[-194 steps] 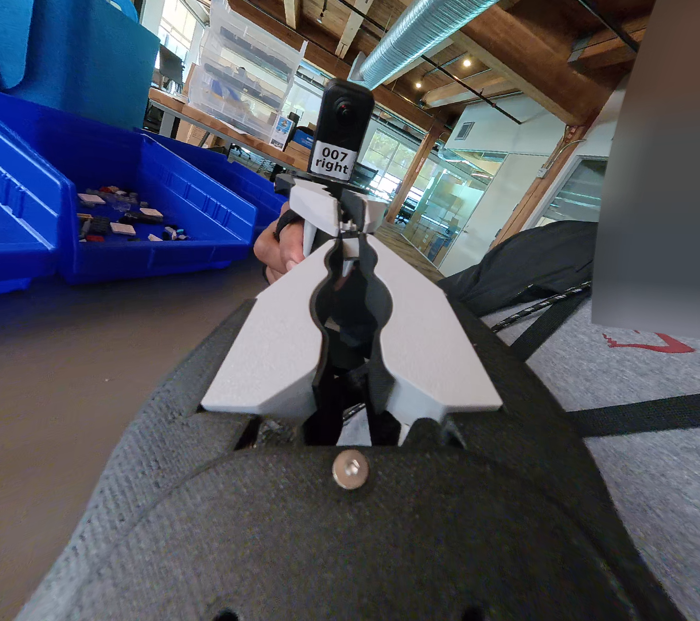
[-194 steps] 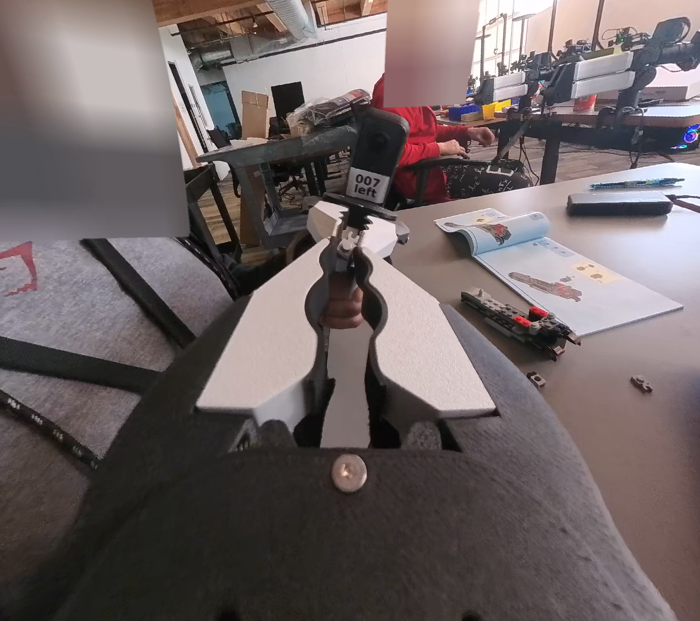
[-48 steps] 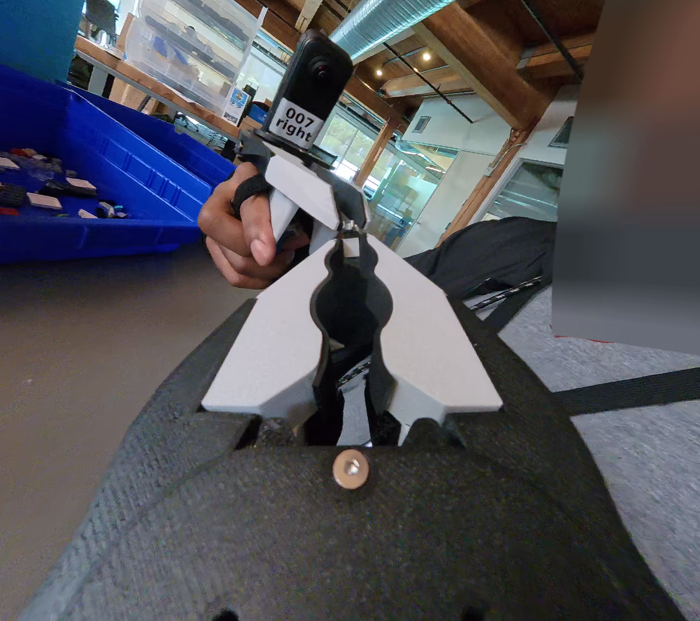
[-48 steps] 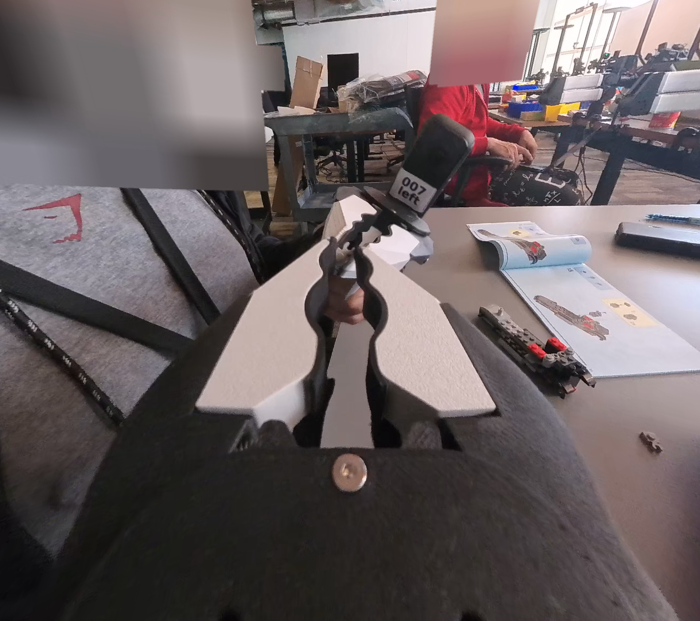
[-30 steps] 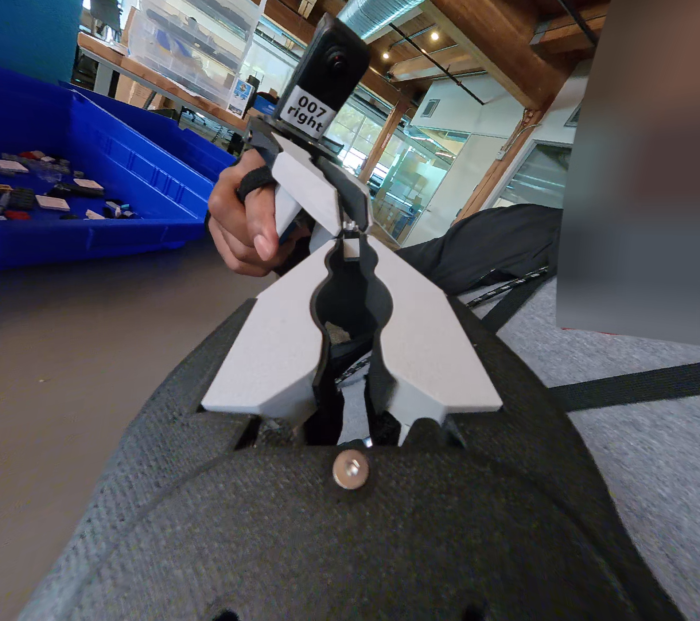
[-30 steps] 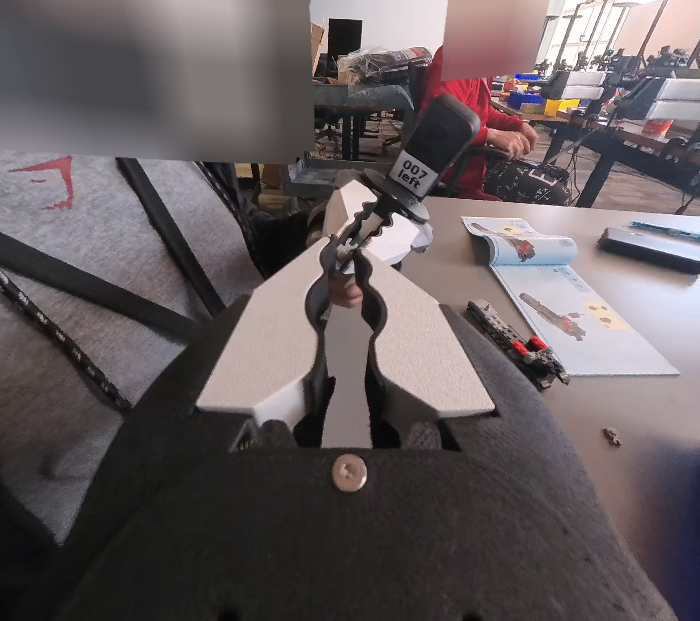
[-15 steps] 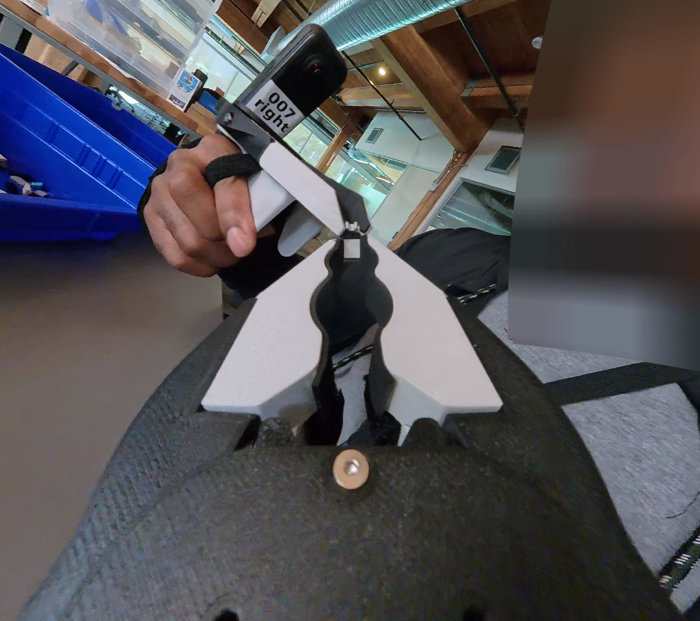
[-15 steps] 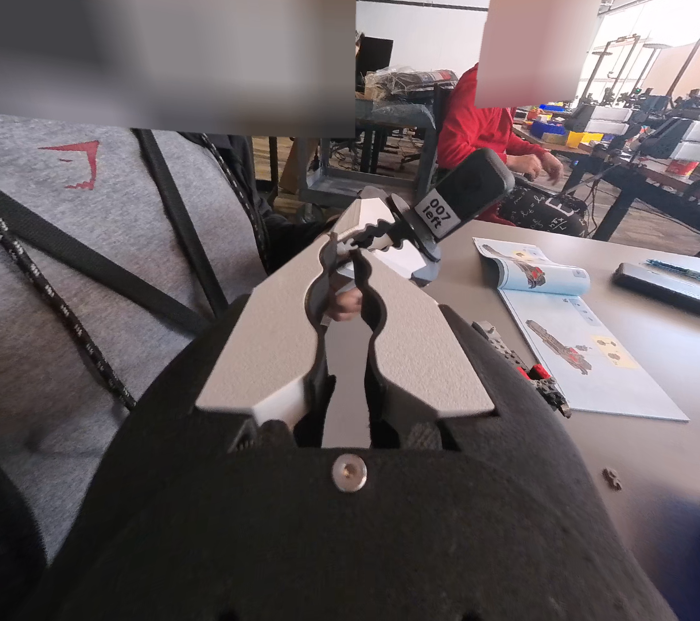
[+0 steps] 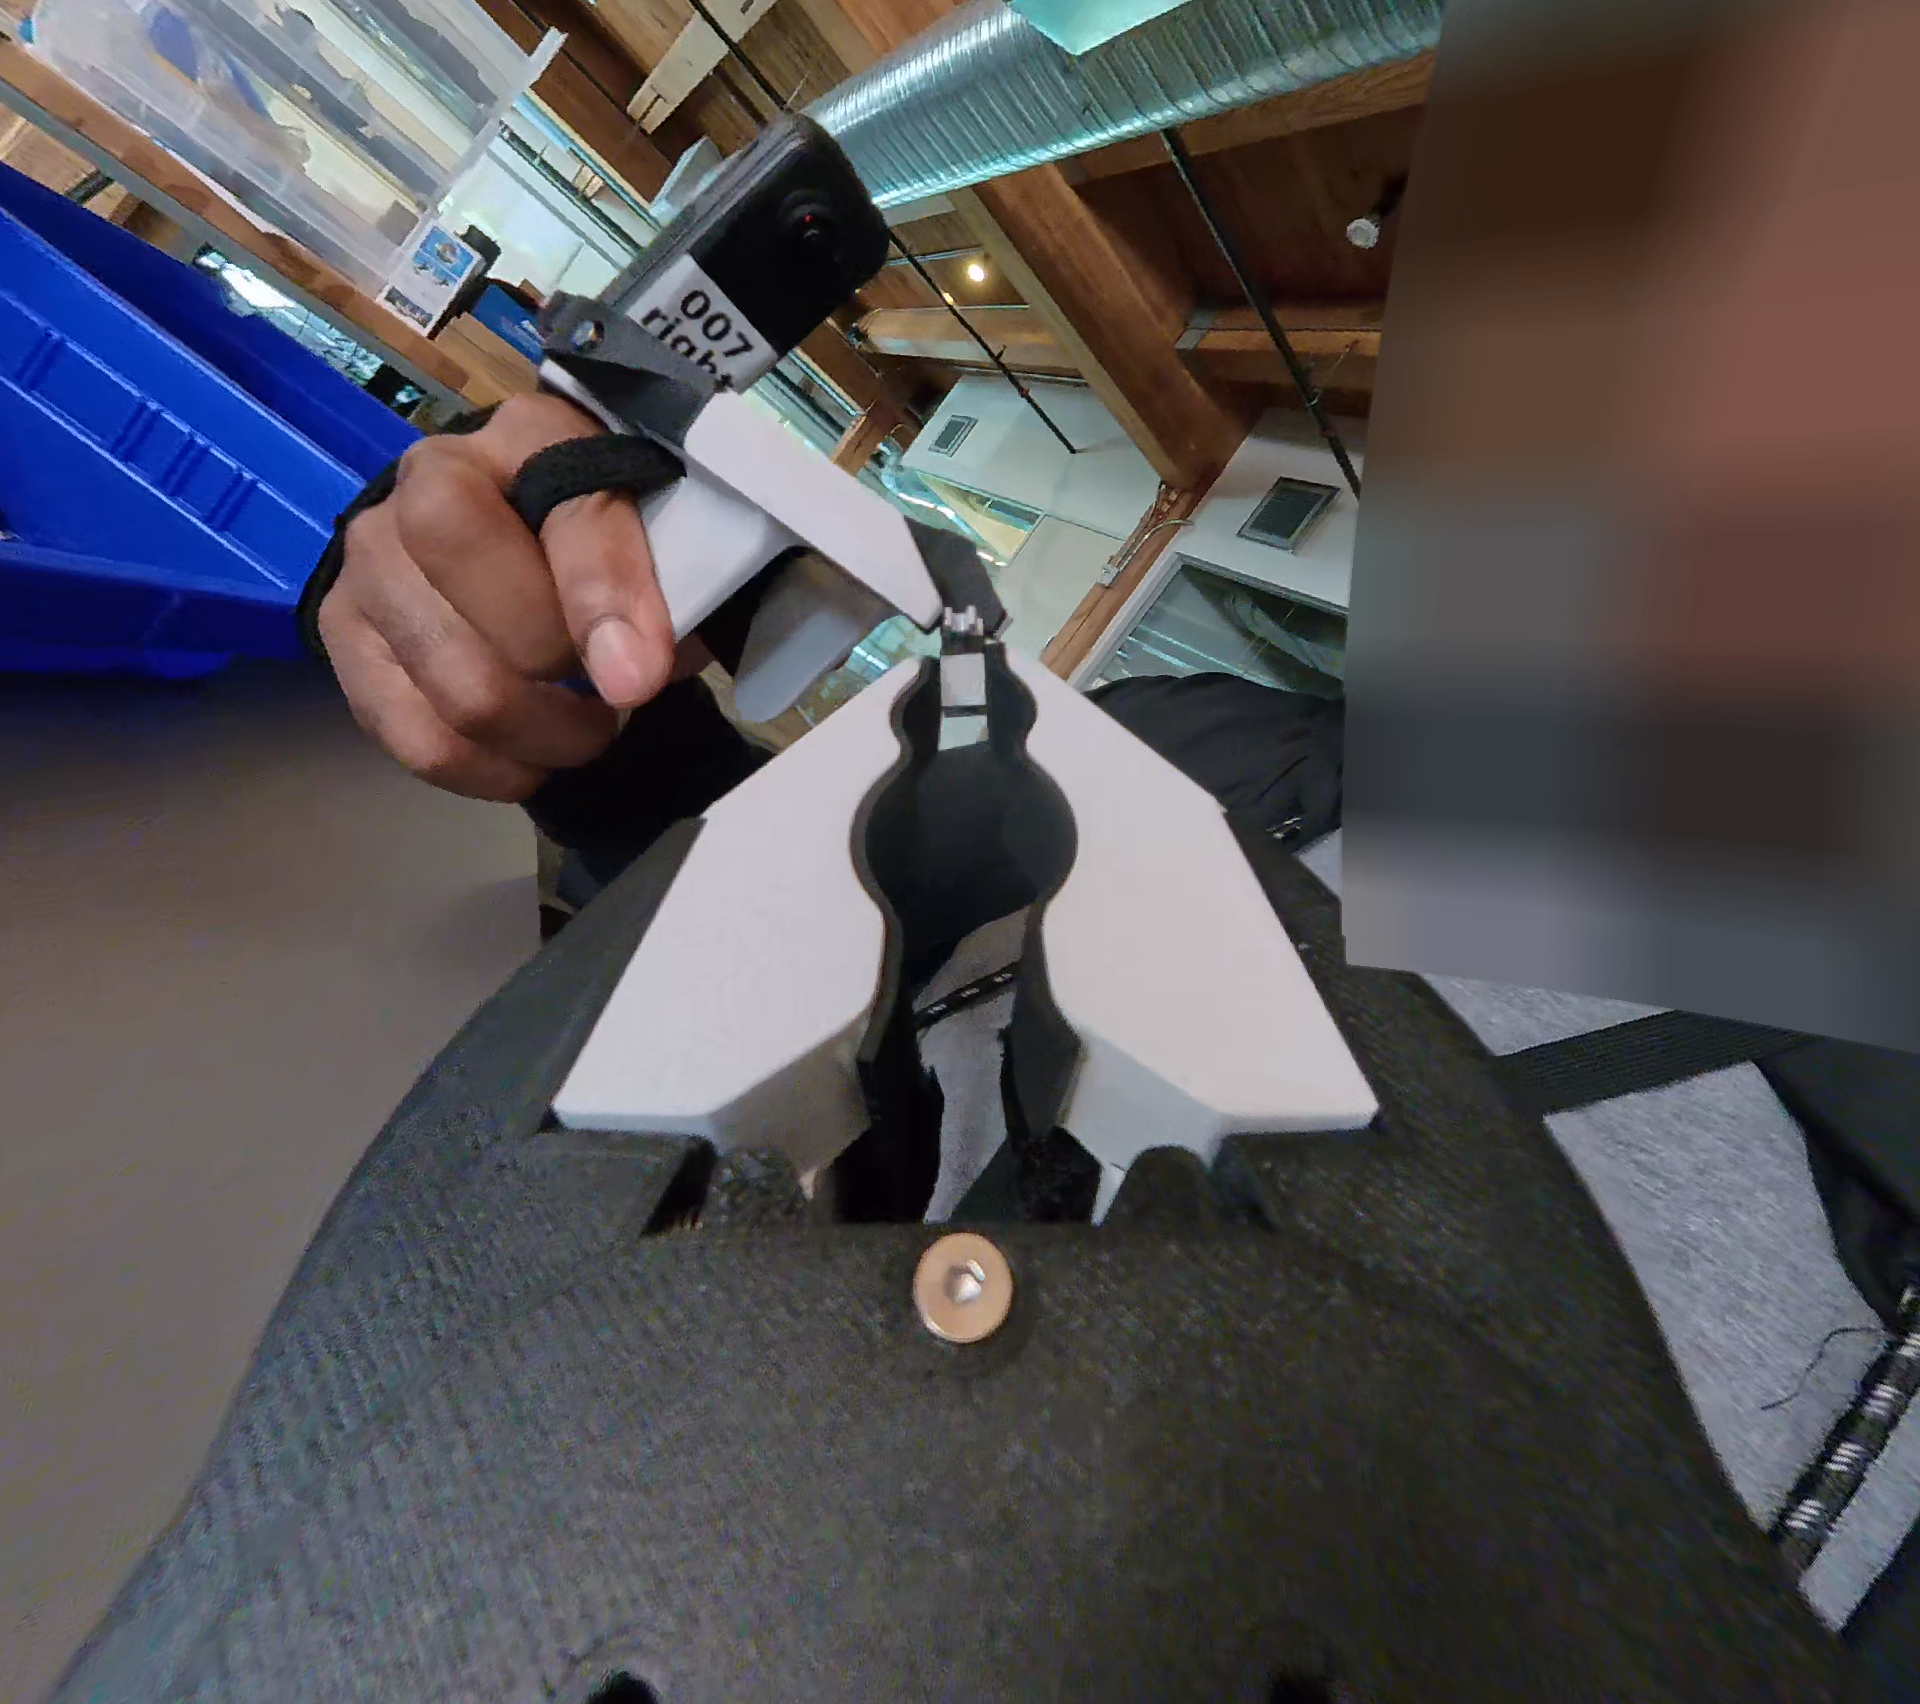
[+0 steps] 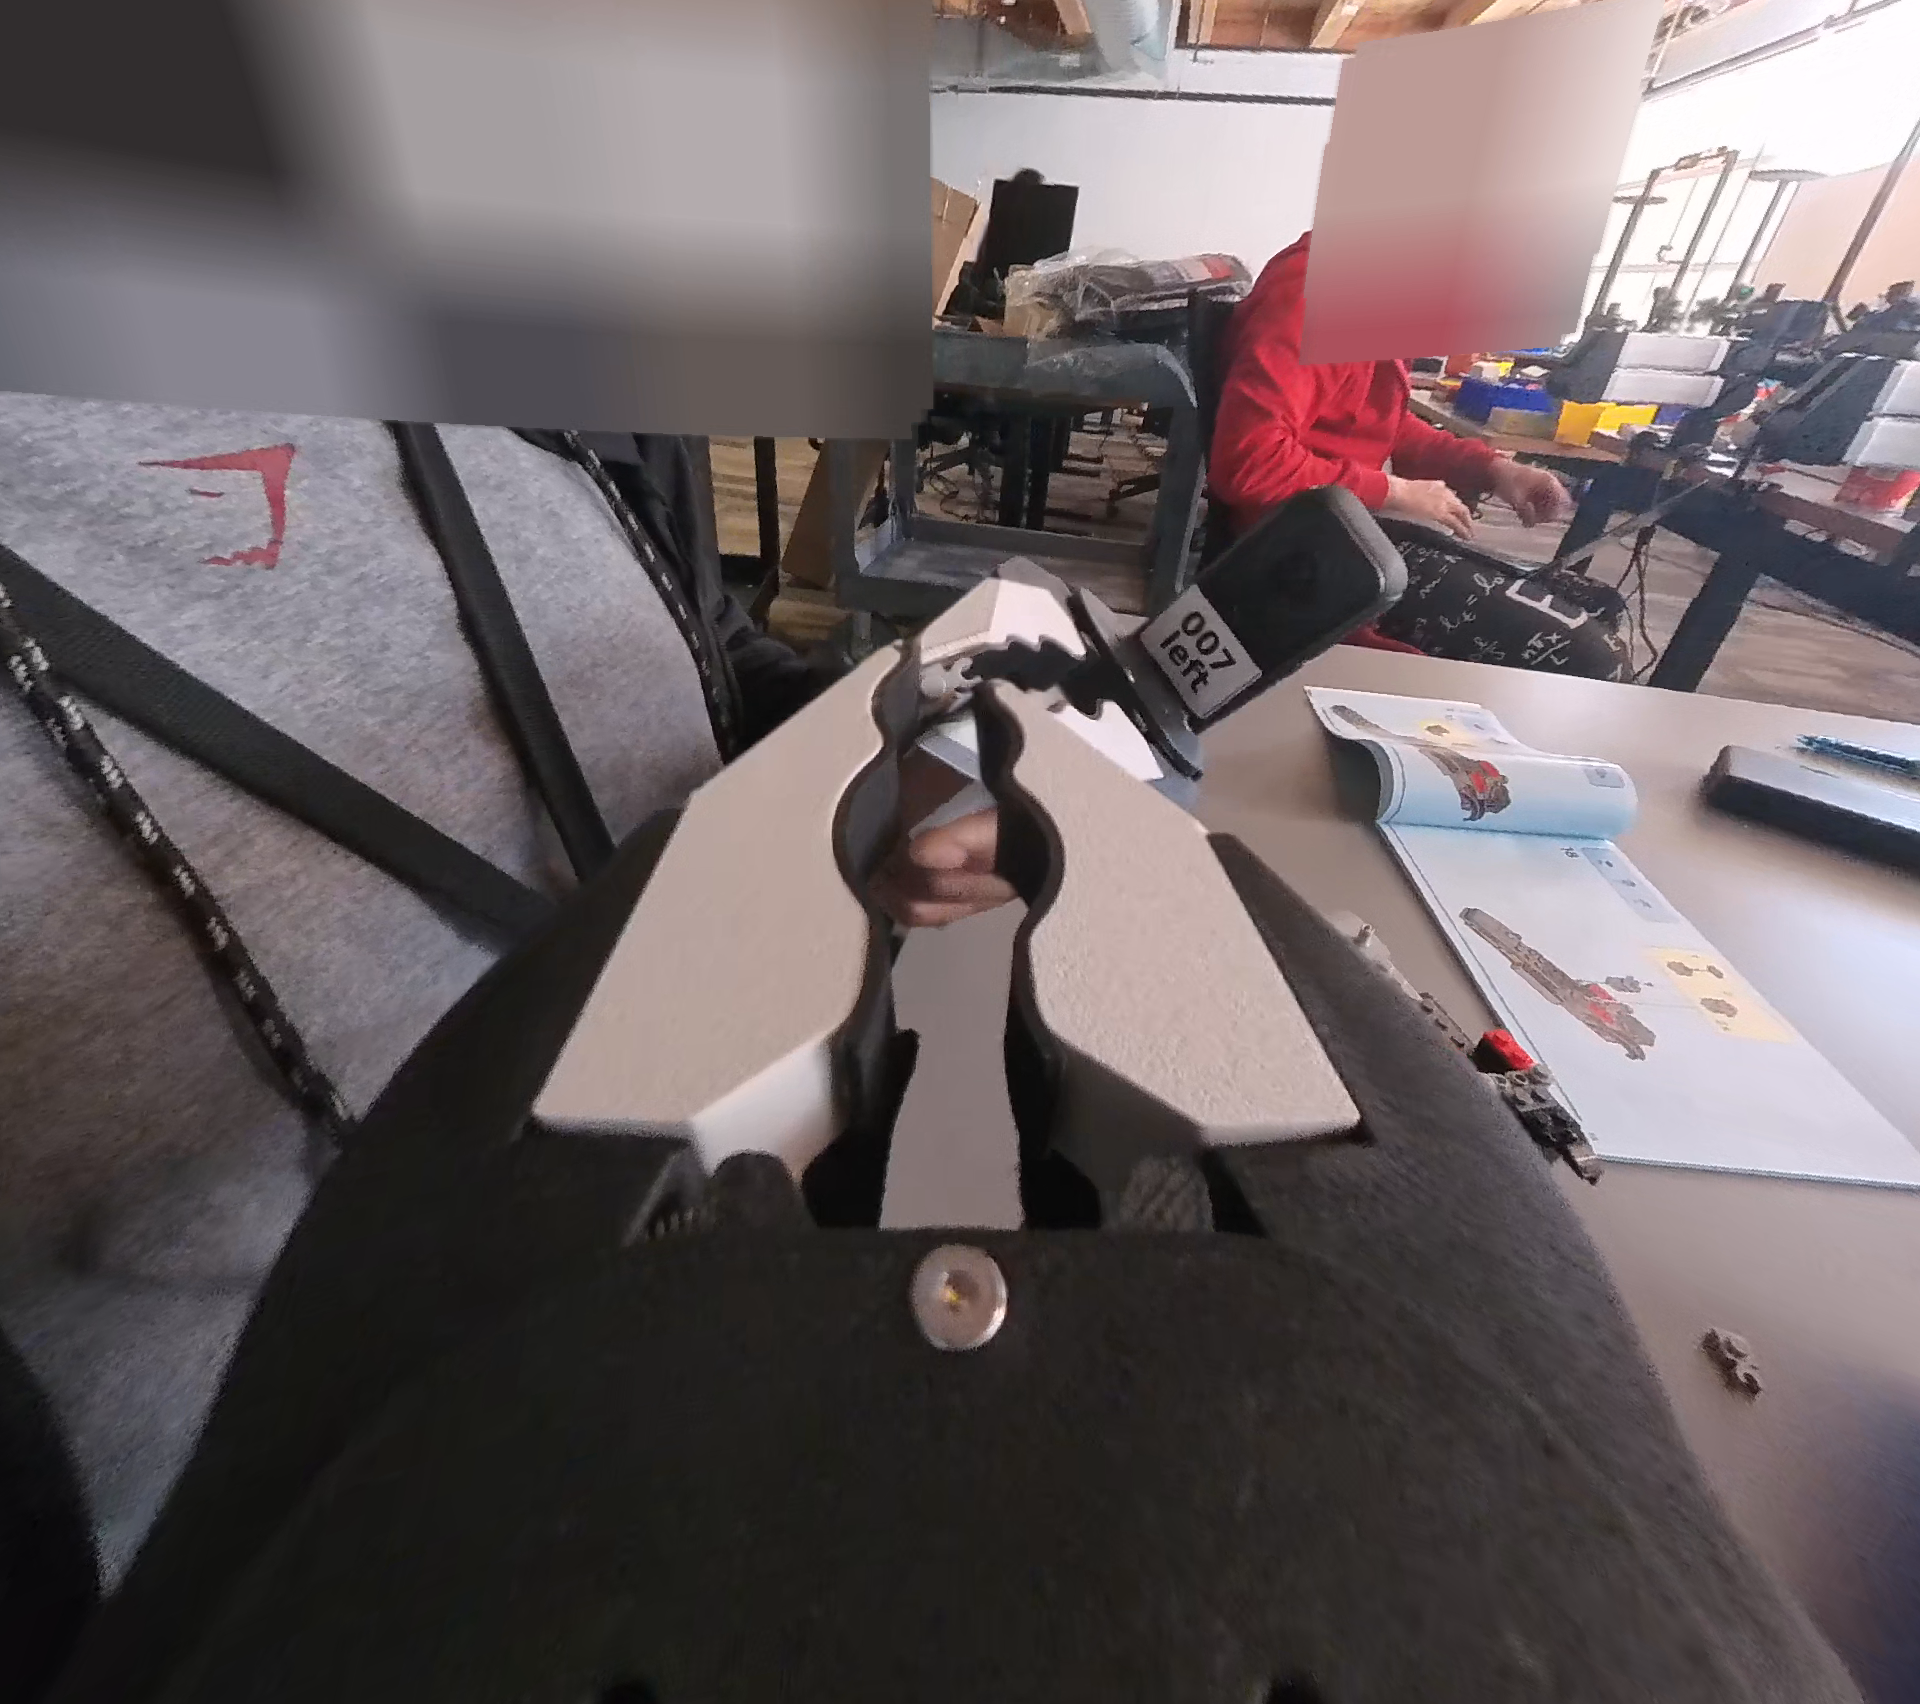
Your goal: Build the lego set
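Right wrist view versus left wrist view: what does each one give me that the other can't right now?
Only the right wrist view shows the open instruction booklet, the partly built lego model, a loose small piece and a person in red. Only the left wrist view shows the blue bins and the hand holding the right gripper. Both show the grey table, the grey hoodie, and two gripper tips meeting on a small grey piece.

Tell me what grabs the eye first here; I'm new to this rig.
The left gripper and right gripper meet tip to tip in mid-air at a small grey lego piece. Beside them on the table lie an open instruction booklet and the half-built lego model.
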### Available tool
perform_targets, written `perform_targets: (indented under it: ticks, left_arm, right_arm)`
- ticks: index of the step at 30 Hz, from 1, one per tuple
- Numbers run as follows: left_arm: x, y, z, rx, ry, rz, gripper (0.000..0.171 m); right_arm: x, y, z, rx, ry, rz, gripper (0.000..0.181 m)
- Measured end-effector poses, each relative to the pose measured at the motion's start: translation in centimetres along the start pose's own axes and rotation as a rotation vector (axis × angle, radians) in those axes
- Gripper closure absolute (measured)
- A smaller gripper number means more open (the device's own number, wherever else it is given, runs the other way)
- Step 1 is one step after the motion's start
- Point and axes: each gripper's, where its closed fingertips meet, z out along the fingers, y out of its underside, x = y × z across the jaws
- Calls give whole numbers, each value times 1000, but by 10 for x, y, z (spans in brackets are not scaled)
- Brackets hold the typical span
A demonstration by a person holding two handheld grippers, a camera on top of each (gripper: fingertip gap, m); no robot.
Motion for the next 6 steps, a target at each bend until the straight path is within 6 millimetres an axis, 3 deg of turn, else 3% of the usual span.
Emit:
perform_targets:
  ticks: [6]
  left_arm:
    - [8,-7,-3,68,89,-60,163]
  right_arm:
    - [5,-7,-7,75,43,24,166]
